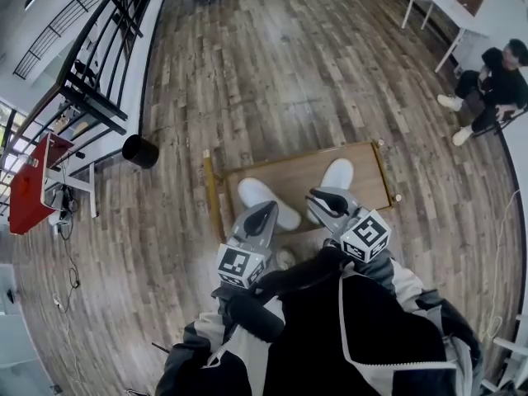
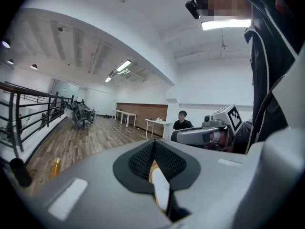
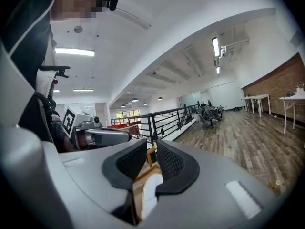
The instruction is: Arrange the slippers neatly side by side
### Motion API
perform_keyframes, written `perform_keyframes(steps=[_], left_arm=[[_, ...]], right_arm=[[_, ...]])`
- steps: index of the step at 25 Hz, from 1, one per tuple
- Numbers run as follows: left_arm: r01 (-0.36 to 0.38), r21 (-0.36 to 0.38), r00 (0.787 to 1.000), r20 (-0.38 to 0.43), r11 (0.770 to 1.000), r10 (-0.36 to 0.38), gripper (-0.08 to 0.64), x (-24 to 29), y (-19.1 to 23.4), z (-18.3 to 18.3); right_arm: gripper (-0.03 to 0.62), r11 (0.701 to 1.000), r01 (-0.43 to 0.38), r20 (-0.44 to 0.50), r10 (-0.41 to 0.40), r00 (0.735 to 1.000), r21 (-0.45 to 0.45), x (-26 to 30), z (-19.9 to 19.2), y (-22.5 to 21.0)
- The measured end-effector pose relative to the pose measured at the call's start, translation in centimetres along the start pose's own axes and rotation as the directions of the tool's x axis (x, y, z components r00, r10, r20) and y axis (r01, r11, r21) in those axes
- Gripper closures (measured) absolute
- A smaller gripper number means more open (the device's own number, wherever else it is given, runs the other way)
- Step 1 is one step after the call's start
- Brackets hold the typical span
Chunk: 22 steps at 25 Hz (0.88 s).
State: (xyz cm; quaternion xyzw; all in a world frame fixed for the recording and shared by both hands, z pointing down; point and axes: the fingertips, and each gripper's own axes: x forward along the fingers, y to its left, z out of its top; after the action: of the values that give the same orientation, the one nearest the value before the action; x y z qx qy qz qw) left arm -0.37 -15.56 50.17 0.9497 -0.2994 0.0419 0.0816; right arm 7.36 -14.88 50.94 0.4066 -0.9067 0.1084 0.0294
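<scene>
Lying on a low wooden table [image 1: 289,176] were two white slippers. The left slipper [image 1: 257,194] pointed up and to the left. The right slipper [image 1: 337,174] pointed up and a bit to the right. Their heels were near each other and their toes were apart, so they were not lined up.

The left gripper [image 1: 261,214] was over the heel end of the left slipper. Its jaws were closed tight and held nothing. In the left gripper view, a bit of white slipper [image 2: 161,187] showed under the closed left gripper [image 2: 153,148].

The right gripper [image 1: 327,198] was over the heel end of the right slipper. Its jaws were a little way apart and held nothing. In the right gripper view, part of the white slipper [image 3: 147,194] showed below the gap in the right gripper [image 3: 151,159].

A black bin [image 1: 140,151] stood on the wood floor [image 1: 289,64] to the left of the table. A black railing [image 1: 103,64] and a red table [image 1: 29,184] were further left. A person [image 1: 495,85] sat far off at the right.
</scene>
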Motion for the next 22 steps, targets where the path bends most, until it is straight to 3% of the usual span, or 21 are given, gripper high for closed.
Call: perform_keyframes(steps=[5,8,11,14,15,19,22], left_arm=[[-0.069,-0.005,0.997,-0.017,0.998,0.069,0.54,0.4,0.0,-0.6],[-0.126,-0.07,0.992,-0.038,0.99,0.124,0.54,0.7,0.5,-2.1],[-0.206,-0.148,0.977,-0.089,0.967,0.195,0.54,0.6,1.9,-5.0],[-0.292,-0.246,0.954,-0.146,0.924,0.263,0.538,1.0,3.8,-8.0],[-0.319,-0.269,0.944,-0.17,0.909,0.281,0.488,1.2,4.5,-9.0],[-0.424,-0.302,0.892,-0.303,0.853,0.336,0.443,1.8,7.2,-13.9],[-0.51,-0.371,0.842,-0.398,0.776,0.364,0.375,2.1,9.1,-17.8]], right_arm=[[0.522,0.998,-0.055,-0.011,0.055,0.998,-0.018,-0.4,0.5,-0.8],[0.522,0.995,-0.087,-0.018,0.087,0.996,-0.039,-1.0,0.9,-1.3],[0.522,0.993,-0.115,-0.03,0.114,0.993,-0.04,-1.5,0.6,-1.5],[0.522,0.99,-0.133,-0.048,0.131,0.99,-0.048,-2.4,0.3,-2.1],[0.522,0.99,-0.133,-0.053,0.13,0.99,-0.047,-2.8,0.3,-2.4],[0.522,0.991,-0.125,-0.066,0.121,0.99,-0.054,-4.0,0.1,-3.2],[0.522,0.992,-0.112,-0.076,0.107,0.991,-0.062,-5.2,-0.1,-3.7]])
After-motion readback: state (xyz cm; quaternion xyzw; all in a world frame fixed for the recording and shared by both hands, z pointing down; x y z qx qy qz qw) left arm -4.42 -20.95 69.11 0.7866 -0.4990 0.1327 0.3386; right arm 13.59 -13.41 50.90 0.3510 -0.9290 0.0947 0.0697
